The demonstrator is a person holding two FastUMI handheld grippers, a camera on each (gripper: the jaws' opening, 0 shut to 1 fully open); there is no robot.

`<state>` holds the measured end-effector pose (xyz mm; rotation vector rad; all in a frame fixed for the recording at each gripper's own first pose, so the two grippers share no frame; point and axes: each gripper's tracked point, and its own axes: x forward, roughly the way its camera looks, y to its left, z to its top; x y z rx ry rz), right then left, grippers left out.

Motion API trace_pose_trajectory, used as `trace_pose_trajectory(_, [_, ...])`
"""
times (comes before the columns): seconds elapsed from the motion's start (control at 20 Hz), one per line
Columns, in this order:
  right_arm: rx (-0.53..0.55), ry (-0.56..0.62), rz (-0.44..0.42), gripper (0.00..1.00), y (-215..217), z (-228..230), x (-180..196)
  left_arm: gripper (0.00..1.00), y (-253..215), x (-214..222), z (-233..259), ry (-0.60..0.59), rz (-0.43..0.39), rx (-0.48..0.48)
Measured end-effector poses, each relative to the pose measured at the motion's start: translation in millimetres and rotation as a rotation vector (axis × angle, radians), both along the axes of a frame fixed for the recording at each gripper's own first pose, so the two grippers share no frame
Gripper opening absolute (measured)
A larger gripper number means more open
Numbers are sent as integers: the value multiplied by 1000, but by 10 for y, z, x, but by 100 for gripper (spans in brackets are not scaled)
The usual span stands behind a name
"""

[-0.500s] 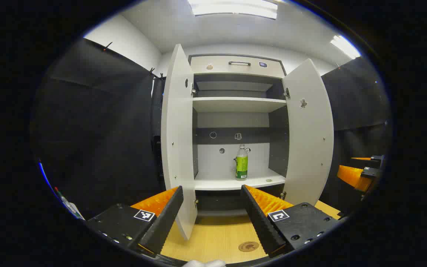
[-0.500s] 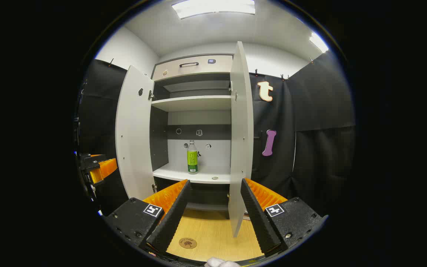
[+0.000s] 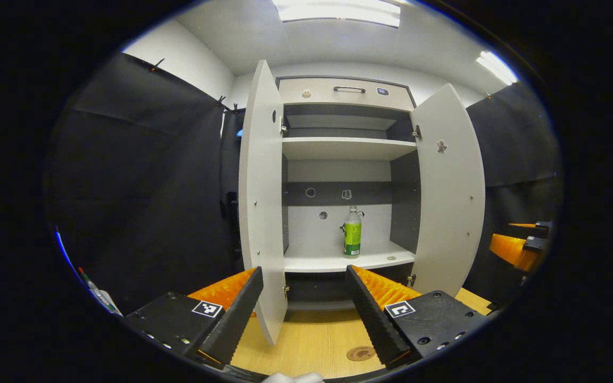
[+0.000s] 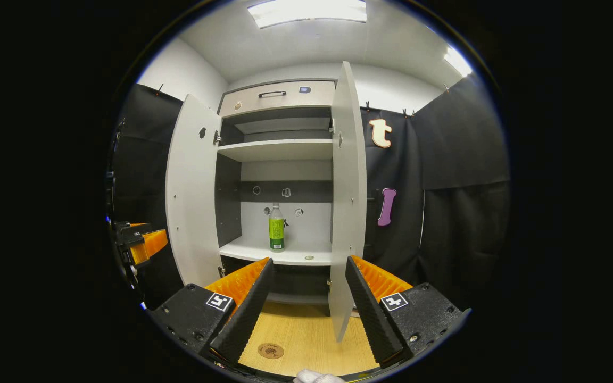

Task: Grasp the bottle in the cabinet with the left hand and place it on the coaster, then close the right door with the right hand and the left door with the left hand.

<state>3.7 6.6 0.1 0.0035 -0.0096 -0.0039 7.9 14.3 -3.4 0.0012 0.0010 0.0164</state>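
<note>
Both claws hung apart and empty before the open cabinet, the bottle upright on its lower shelf.

In the left gripper view the left claw (image 3: pixel 301 306) sat at 6 o'clock with its jaws spread wide, gripping nothing, above the wooden worktop (image 3: pixel 312 340). The bottle (image 3: pixel 352 232) stood on the lower shelf (image 3: pixel 333 261), just right of centre, well apart from the claw. The left door (image 3: pixel 261 197) stood open at 9 o'clock of the bottle, the right door (image 3: pixel 450 186) at 3 o'clock. The coaster (image 3: pixel 360 353) lay on the worktop at 6 o'clock, beside the claw's right finger. In the right gripper view the right claw (image 4: pixel 306 303) was likewise spread wide and empty, with the bottle at 12 o'clock from it.
</note>
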Motion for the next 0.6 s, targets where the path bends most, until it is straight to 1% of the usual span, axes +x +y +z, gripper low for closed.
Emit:
trace_pose_trajectory(0.1, [7, 6, 8, 83, 30, -9, 21, 95, 11, 50, -3, -3, 1, 8])
trace_pose_trajectory(0.15, [10, 12, 11, 83, 39, -21, 39, 99, -9, 88, -1, -3, -5, 7])
trace_pose_trajectory(0.2, [11, 16, 16, 83, 53, -21, 53, 99, -34, 139, 7, -3, -13, 4])
trace_pose_trajectory(0.25, [11, 21, 18, 83, 52, -20, 67, 95, -65, 205, 11, -2, -20, 0])
trace_pose_trajectory(0.35, [6, 25, 20, 83, 45, -7, 106, 95, -156, 383, 18, 4, -38, -14])
trace_pose_trajectory(0.45, [-1, 29, 30, 83, 30, 12, 166, 95, -247, 621, 35, 2, -43, -19])
trace_pose_trajectory(0.5, [-9, 31, 34, 83, 7, 17, 223, 99, -299, 762, 51, -3, -44, -19])
trace_pose_trajectory(0.55, [-16, 39, 33, 83, -36, -10, 262, 95, -359, 910, 65, -5, -47, -20])
trace_pose_trajectory(0.6, [-17, 41, 27, 83, -96, -18, 318, 95, -434, 1071, 81, -6, -58, -20])
